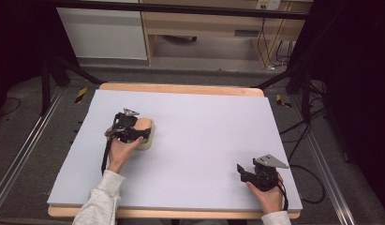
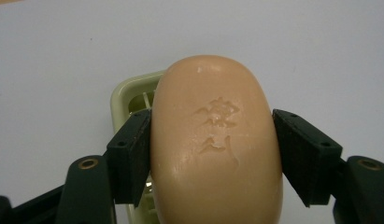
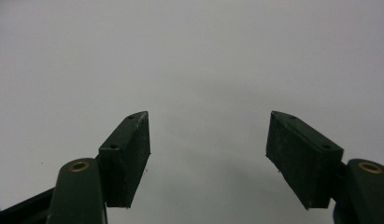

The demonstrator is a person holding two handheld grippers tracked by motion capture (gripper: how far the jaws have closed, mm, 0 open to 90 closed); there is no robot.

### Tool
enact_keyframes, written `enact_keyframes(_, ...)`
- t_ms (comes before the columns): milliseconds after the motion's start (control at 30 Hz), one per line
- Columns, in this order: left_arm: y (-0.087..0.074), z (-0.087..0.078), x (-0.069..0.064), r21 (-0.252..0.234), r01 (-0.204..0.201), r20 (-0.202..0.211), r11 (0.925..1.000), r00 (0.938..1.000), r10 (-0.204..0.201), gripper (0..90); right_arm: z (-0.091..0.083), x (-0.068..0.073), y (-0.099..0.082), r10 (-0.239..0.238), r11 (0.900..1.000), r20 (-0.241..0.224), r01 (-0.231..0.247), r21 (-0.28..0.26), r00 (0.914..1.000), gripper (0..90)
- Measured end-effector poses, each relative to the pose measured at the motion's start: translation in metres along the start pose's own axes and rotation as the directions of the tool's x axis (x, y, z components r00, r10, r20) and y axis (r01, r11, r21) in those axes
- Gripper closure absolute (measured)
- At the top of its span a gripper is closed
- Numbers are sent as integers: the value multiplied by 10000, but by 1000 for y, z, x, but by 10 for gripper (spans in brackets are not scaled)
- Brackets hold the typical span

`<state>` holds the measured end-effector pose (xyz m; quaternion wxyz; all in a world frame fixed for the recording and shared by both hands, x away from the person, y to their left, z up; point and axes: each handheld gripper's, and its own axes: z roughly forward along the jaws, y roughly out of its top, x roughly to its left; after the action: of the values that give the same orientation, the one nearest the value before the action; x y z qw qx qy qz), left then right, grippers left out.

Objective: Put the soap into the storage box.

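- My left gripper [image 2: 210, 154] is clamped on a peach-coloured soap bar [image 2: 215, 144]: both black pads press its long sides, one pad [image 2: 133, 156] on one flank, the other opposite.
- Soap has a stamped mark on its top face, two raised characters I can't read.
- Under/behind the soap sits a pale green soap dish [image 2: 129, 93] w/ slots in its floor; can't tell if the bar is resting in it or lifted just clear.
- In the high view the left gripper [image 1: 134, 133] is over the left-middle of the table [image 1: 204, 122], w/ the soap [image 1: 144, 125] and dish [image 1: 150, 140] at its tip, my left hand [image 1: 121, 152] behind it, grey sleeve at the bottom edge.
- My right gripper [image 3: 208, 156] is wide open, jaws well apart, nothing between them, just bare pale board beneath.
- In the high view the right gripper [image 1: 244, 172] is near the front right corner of the table, well apart from the soap, grey three-cornered plate on top, right hand [image 1: 270, 194] holding it.
- Table: pale sheet on a wooden top, wood edge showing at front and back.
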<state>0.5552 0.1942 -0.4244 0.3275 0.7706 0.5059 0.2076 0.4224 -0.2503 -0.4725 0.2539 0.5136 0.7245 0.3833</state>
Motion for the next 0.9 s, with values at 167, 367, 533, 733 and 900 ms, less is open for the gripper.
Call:
enact_keyframes(167,0,5,1,47,37,1,10000,10000,-37,318,0,0,0,65,10000,-31,-65,38,10000,310)
enact_keyframes(367,-2,10,3,147,85,4,9999,10000,-86,318,0,0,0,37,10000,-25,-37,44,10000,313)
enact_keyframes(533,-4,14,7,214,235,-13,9995,9997,-235,319,0,0,0,34,10000,-23,-34,55,10000,314)
enact_keyframes(733,-7,18,8,337,255,-34,9991,9997,-254,318,0,0,0,22,10000,-17,-22,55,10000,314)
enact_keyframes(900,-8,20,7,406,194,-42,9990,9998,-193,319,0,0,0,17,10000,-16,-17,59,10000,314)
